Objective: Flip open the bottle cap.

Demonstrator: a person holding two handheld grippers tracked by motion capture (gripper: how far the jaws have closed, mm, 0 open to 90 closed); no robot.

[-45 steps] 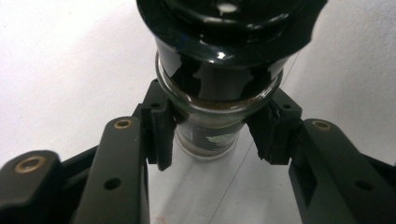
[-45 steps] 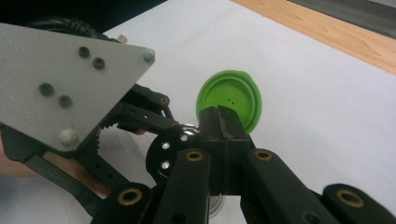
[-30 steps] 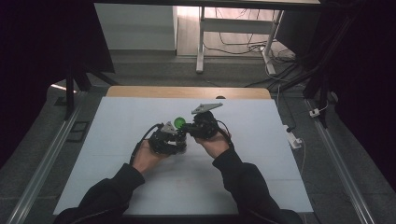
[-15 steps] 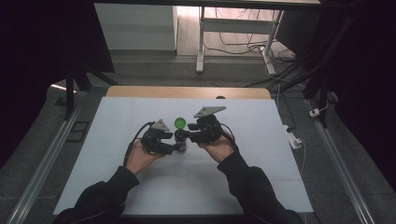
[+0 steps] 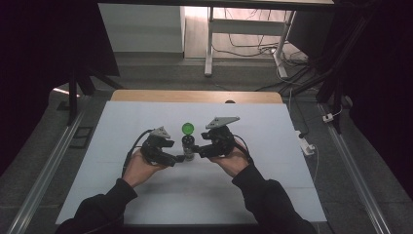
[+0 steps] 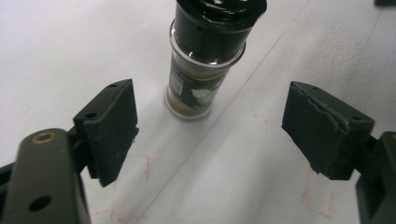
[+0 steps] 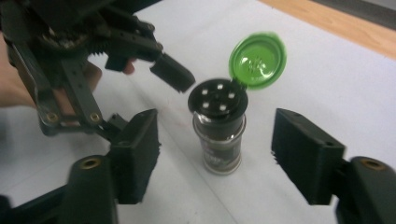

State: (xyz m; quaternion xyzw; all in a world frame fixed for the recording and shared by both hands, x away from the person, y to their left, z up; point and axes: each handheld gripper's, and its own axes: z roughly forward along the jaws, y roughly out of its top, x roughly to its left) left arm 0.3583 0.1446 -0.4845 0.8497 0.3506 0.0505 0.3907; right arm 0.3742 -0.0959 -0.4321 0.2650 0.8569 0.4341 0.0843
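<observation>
Both hand-held grippers, left (image 5: 181, 158) and right (image 5: 195, 150), gape empty beside the light, rigid, tippable spice jar (image 7: 219, 128); grasp its glass body

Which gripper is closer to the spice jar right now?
Hard to separate; perhaps the left. The left gripper sits open at the spice jar's left side, the right gripper open at its right. Neither touches it.

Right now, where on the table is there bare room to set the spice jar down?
The white mat lies bare left of the left gripper, right of the right gripper, and behind the spice jar up to the wooden strip. The middle is crowded: both open grippers flank the jar, whose green lid is flipped up.
</observation>
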